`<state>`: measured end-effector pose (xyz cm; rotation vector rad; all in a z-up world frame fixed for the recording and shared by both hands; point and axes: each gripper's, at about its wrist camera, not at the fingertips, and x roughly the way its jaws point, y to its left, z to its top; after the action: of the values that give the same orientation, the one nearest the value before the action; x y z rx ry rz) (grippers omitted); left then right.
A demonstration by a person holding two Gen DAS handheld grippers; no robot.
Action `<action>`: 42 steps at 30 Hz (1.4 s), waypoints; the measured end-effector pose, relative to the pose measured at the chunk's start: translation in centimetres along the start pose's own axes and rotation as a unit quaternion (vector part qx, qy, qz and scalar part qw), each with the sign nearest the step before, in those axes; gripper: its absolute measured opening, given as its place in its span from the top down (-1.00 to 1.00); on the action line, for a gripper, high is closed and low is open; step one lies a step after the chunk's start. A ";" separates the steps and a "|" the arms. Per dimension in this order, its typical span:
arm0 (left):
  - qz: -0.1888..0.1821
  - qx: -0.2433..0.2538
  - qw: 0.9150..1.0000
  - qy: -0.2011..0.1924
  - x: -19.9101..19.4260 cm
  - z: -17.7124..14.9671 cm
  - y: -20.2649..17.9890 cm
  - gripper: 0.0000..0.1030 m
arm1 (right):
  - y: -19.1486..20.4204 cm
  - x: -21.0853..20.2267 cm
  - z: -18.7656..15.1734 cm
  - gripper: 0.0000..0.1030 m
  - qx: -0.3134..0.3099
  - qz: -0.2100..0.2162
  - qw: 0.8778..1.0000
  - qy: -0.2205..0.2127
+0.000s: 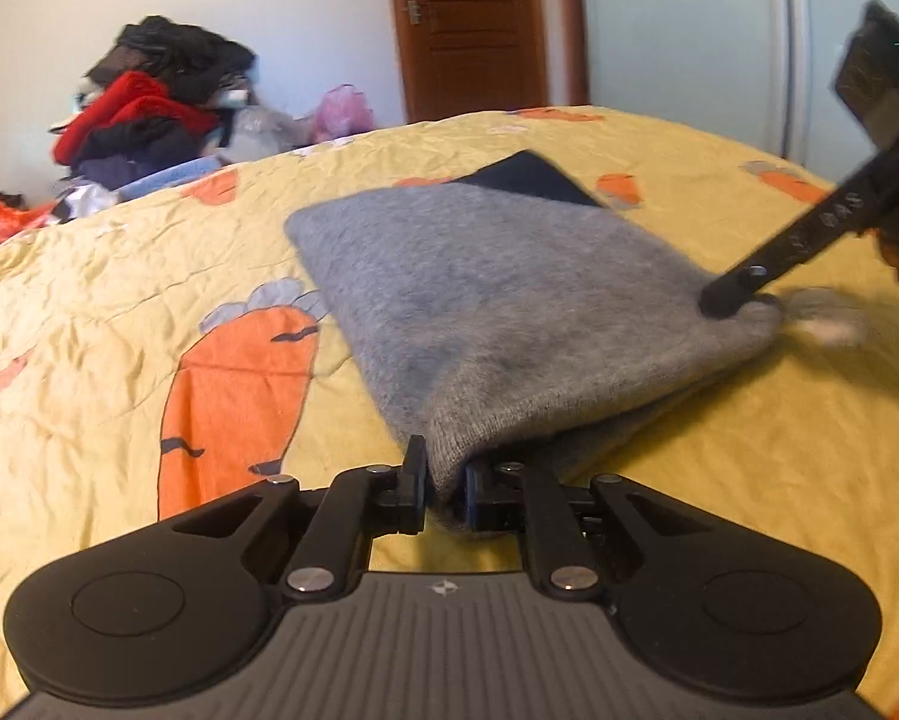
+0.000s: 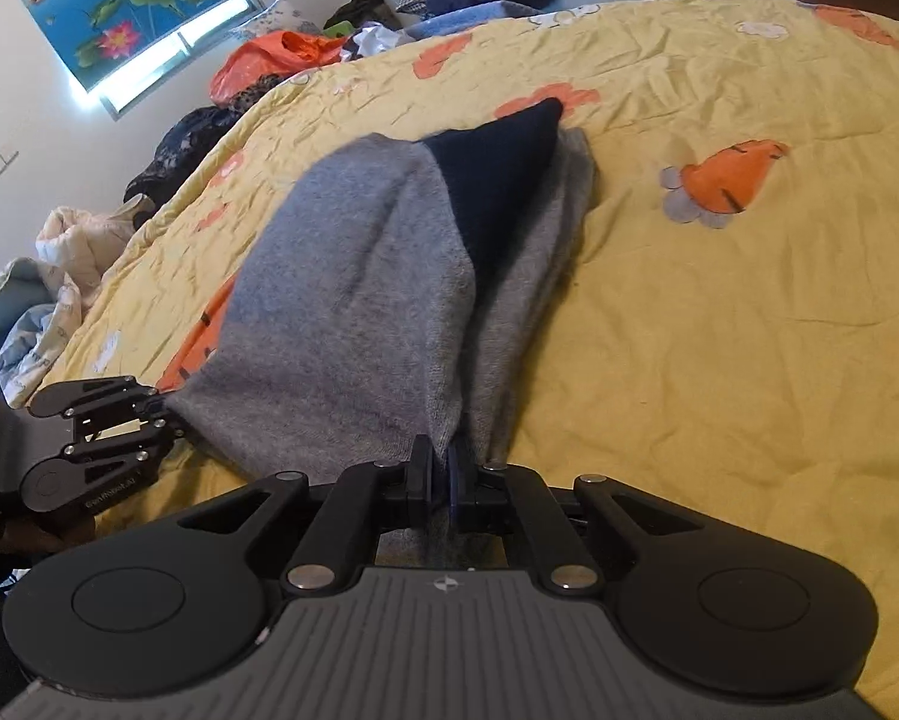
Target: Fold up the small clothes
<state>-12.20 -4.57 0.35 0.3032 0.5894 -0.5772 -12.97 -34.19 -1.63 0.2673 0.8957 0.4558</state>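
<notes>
I pinch soft grey knitted garment with navy panel [image 2: 353, 300] in both: left gripper [image 1: 446, 492] near corner | right gripper [image 2: 440, 480] adjacent corner | held edge spans between them, body lying ahead across yellow carrot-print bedspread [image 2: 719, 330].

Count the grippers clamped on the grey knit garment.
2. The left gripper pinches one near corner of the grey knit garment; the right gripper pinches the other near corner. No other gripper shows.
</notes>
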 end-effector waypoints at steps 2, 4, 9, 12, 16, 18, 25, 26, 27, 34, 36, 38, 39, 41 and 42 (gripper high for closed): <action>-0.019 0.006 1.000 -0.007 -1.3 -0.1 0.5 0.71 | -0.1 -0.4 0.6 0.26 0.009 0.019 1.000 0.002; -0.031 0.008 0.999 -0.021 -2.6 -0.1 1.0 0.70 | -0.7 -1.5 1.7 -0.25 0.032 0.037 0.998 -0.030; -0.045 0.000 0.998 -0.053 -3.4 1.3 0.7 0.69 | -3.3 -1.4 7.0 -0.32 0.092 0.034 0.989 -0.113; -0.052 0.018 0.997 -0.055 -1.9 2.0 -1.1 0.69 | -4.5 1.3 10.2 -0.22 0.117 0.035 0.985 -0.122; -0.097 0.048 0.993 -0.040 -0.4 2.0 -3.5 0.69 | -4.9 6.2 13.1 -0.18 0.121 0.010 0.989 -0.080; -0.095 0.048 0.994 -0.022 0.9 1.4 -4.0 0.69 | -4.5 7.6 13.6 0.35 0.105 0.020 0.992 -0.072; -0.136 -0.060 0.989 0.001 3.6 2.0 -2.4 0.70 | -6.0 8.0 15.5 0.76 0.093 -0.018 0.991 -0.096; -0.139 -0.060 0.989 0.004 3.6 2.1 -2.3 0.70 | -6.6 8.7 15.2 0.75 0.102 -0.011 0.991 -0.080; -0.139 -0.054 0.989 0.004 3.3 2.1 -2.1 0.69 | -6.7 9.3 14.8 0.74 0.108 0.000 0.992 -0.065; -0.158 -0.157 0.973 -0.059 -1.3 2.9 4.2 0.33 | -6.4 5.2 12.3 -0.66 0.131 0.001 0.984 -0.117; -0.136 -0.223 0.963 -0.066 -0.1 3.4 7.2 -0.36 | -7.2 4.1 11.7 -0.77 0.139 0.006 0.981 -0.134; -0.121 -0.299 0.945 -0.059 2.6 4.0 10.3 -0.52 | -8.0 4.3 11.6 -0.77 0.151 0.006 0.981 -0.125; -0.127 -0.338 0.931 -0.051 4.2 4.4 11.7 -0.52 | -8.3 4.8 11.6 -0.75 0.154 0.000 0.981 -0.117; -0.158 -0.407 0.899 -0.034 7.5 5.3 13.9 -0.52 | -8.3 5.9 11.8 -0.74 0.154 -0.002 0.983 -0.101; -0.171 -0.436 0.883 -0.027 9.1 5.8 14.6 -0.52 | -8.1 6.7 12.0 -0.74 0.152 0.002 0.984 -0.092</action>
<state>5.11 0.82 1.04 -0.6835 0.7973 -0.5968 2.41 -38.43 -2.29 0.5817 0.7816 0.2913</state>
